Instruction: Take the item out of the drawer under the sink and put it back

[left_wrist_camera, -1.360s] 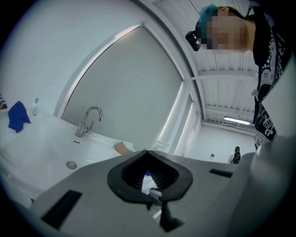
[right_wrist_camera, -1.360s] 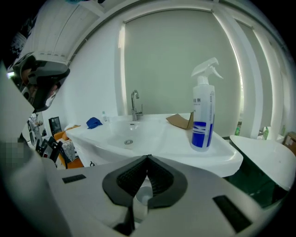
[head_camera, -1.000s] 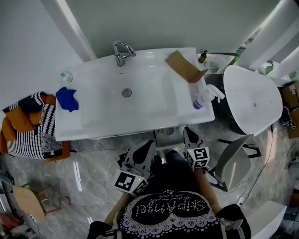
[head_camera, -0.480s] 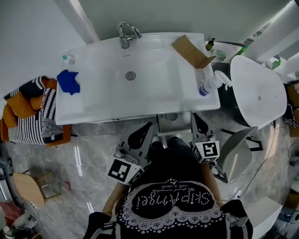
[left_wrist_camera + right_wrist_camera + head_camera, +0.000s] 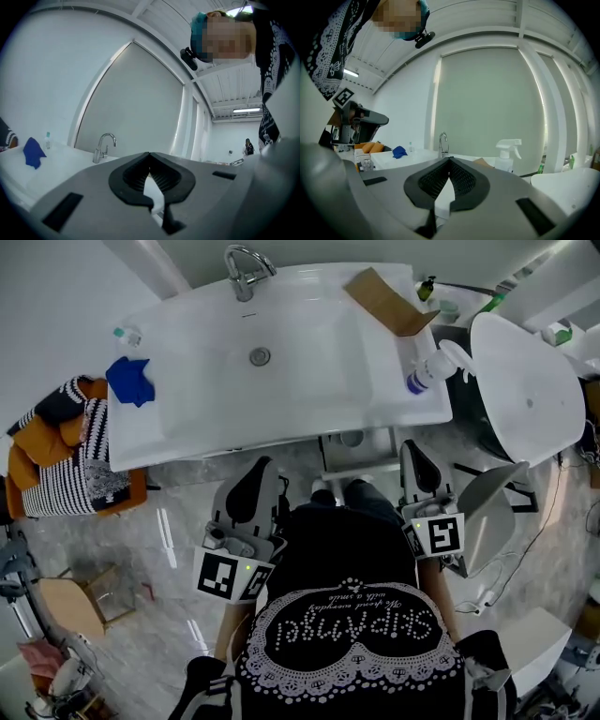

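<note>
tongs: left tongs (image 5: pixel 253 470) and right tongs (image 5: pixel 413 451) both staying clenched, gripping nothing | change: both rising clear of the sink (image 5: pixel 187 432) front edge | item: showing nowhere | task: probably finishing, item likely lying back in the drawer

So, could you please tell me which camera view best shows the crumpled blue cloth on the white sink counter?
The head view: it looks down on the whole crumpled blue cloth on the white sink counter. The left gripper view shows it side-on at far left; the right gripper view, only a small distant blue patch.
</note>
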`<move>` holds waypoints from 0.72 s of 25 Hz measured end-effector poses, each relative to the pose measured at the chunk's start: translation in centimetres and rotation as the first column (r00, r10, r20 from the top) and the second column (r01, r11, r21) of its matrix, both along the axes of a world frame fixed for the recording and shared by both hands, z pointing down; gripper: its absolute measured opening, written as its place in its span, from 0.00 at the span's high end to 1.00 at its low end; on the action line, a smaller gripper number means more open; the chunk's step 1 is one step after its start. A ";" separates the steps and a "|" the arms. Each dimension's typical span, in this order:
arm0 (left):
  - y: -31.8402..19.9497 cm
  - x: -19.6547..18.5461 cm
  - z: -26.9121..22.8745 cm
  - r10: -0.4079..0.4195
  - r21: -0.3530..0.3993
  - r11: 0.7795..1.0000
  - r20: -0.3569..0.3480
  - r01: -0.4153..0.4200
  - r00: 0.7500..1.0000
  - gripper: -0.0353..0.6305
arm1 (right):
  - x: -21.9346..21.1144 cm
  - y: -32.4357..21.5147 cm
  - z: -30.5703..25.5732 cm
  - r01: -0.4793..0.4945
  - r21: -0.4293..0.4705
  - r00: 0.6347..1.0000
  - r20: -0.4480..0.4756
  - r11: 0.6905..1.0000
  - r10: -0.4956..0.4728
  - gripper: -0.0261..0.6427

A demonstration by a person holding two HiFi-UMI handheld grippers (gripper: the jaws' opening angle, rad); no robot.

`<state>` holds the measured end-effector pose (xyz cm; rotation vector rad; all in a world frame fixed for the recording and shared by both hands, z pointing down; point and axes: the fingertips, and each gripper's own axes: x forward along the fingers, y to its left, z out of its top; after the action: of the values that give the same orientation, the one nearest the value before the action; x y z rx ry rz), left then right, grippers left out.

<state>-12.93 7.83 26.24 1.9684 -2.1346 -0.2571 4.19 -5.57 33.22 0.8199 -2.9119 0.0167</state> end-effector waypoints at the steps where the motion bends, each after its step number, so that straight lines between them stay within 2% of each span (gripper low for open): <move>1: 0.3 -0.2 0.2 -0.003 -0.006 1.000 0.005 0.003 1.000 0.94 | 0.1 0.1 -0.2 -0.007 -0.012 1.000 0.005 1.000 0.007 0.93; 5: 1.1 -0.6 0.6 -0.010 -0.017 1.000 0.014 0.011 1.000 0.94 | 0.3 0.6 -0.5 0.008 -0.010 1.000 0.027 1.000 -0.007 0.93; 11: 2.3 -0.9 1.3 -0.005 -0.036 0.999 0.019 0.006 1.000 0.94 | 0.3 1.9 -0.2 0.021 -0.019 1.000 0.013 1.000 -0.021 0.93; 18: 2.8 -0.8 1.4 -0.012 -0.022 1.000 0.001 0.012 1.000 0.94 | 1.1 2.7 -0.1 0.014 -0.025 1.000 -0.020 1.000 -0.015 0.93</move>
<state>-13.75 10.61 27.61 1.9448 -2.1413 -0.2343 5.31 -2.83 33.17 0.7903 -2.8926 0.0431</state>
